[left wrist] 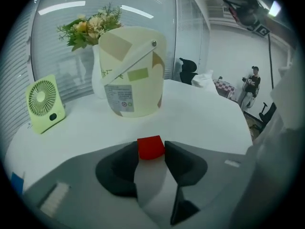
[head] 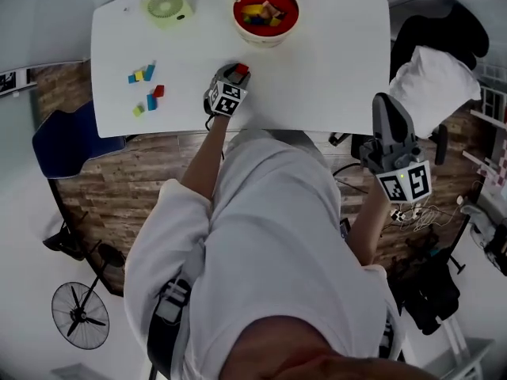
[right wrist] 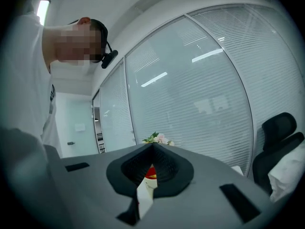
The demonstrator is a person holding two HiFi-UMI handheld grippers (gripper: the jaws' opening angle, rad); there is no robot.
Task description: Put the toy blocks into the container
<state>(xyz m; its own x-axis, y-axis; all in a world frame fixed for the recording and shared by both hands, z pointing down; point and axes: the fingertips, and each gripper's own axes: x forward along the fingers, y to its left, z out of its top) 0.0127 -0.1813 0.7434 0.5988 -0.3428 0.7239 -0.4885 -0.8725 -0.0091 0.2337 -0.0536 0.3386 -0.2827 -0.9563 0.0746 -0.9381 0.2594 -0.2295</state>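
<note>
A red block (left wrist: 151, 147) lies on the white table (head: 333, 62) between the fingertips of my left gripper (left wrist: 151, 150), close to both pads; the jaws stand open around it. In the head view that gripper (head: 240, 73) is at mid-table, short of the cream container (head: 266, 13) with a red inside that holds several blocks. The container (left wrist: 131, 70) stands straight ahead of the left jaws. Several loose blocks (head: 146, 88) lie at the table's left. My right gripper (head: 386, 103) hangs off the table's right edge, shut and empty, and points up at the window (right wrist: 152, 146).
A green desk fan (head: 167, 6) stands at the back left, a vase of flowers (left wrist: 90, 27) behind the container. A blue chair (head: 71, 137) is at the left and a black chair with white cloth (head: 432, 77) at the right. A floor fan (head: 79, 313) stands lower left.
</note>
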